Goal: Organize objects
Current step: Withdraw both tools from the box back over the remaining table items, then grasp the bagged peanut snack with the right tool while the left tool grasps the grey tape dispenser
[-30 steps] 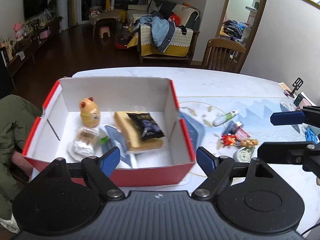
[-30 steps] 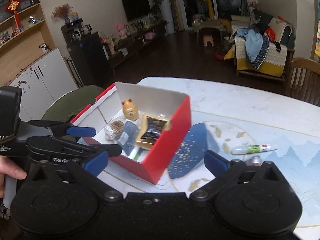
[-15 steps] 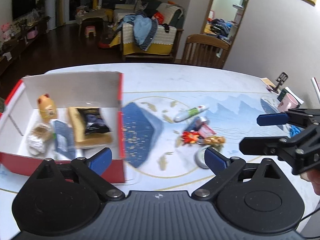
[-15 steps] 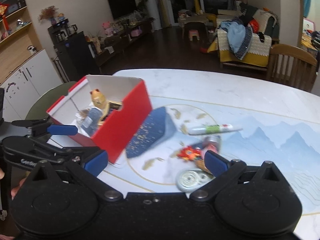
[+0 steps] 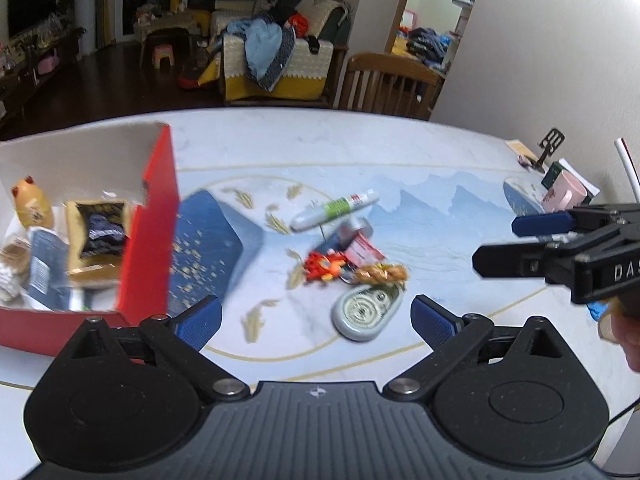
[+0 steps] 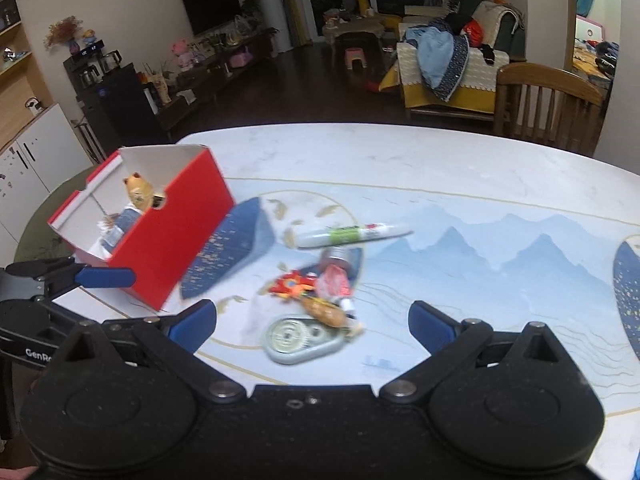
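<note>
left gripper (image 5: 316, 318) released, blue pads wide apart, nothing between them, hovering over the table (image 5: 420, 160). right gripper (image 6: 312, 322) same, jaws spread, empty. each tong shows in the other's cam: right one off to the left gripper's right side, left one low at the right gripper's left edge (its state is clear from own cam only).

just ahead of both tongs, roughly centred between the pads: grey oval tape dispenser (image 5: 366, 310) w/ a round wheel inside, lying flat, a bit blurred. touching its far edge, a small pile: braided brown keychain thing (image 5: 380, 273), red-orange toy (image 5: 324, 266) to its left, red/white packet (image 5: 362, 249) and a small metal tin (image 5: 354, 227) behind. can't tell exactly what overlaps what in the pile.

next out, white tube w/ green label (image 5: 334, 210) lying on its side, just past the pile, apart from the box.

left-fwd of the left gripper: red cardboard box (image 5: 154, 220), white inside, open top. in it a yellow cat-shaped bottle (image 5: 30, 206) upright at the far side, dark snack bag (image 5: 102, 230) on a tan pack, blue sachet (image 5: 46, 266) nearer. from the right gripper the box is far-left.

far right of the left gripper: pink mug (image 5: 566, 196) at the table edge. beyond the table, wooden chair (image 5: 390, 86).
</note>
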{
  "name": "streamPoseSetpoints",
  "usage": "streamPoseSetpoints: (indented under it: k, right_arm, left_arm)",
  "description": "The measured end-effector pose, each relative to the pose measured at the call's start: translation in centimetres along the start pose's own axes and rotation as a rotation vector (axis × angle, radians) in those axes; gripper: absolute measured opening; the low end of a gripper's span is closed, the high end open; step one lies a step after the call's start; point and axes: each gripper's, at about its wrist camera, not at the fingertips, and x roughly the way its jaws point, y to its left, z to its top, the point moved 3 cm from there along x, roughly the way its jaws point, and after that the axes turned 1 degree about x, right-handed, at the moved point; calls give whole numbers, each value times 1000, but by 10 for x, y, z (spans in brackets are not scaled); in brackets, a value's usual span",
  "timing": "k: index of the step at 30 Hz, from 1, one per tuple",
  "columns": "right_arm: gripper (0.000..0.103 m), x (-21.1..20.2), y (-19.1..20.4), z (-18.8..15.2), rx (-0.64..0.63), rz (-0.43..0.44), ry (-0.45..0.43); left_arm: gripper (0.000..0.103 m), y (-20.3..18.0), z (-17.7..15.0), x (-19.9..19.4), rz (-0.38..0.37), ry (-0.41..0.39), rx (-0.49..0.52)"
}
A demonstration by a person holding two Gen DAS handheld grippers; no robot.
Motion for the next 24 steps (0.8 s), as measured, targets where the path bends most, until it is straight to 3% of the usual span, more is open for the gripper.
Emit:
streamPoseSetpoints:
  k: [7,11,16,24]
  right_arm:
    - [102,14,-36,-1,76,-4,36]
    - [102,29,-47,-3,108,-14,55]
    - [101,50,-49,-6,117,-5,97]
    - [92,79,-40,-11,98,24,160]
  left_arm:
    - [101,-20,-9,30,-7,68,65]
    - [101,-29,-12,48,1,63,95]
    - [101,-38,-16,73,-11,60,120]
    - [101,-47,-22,97,-21,48,213]
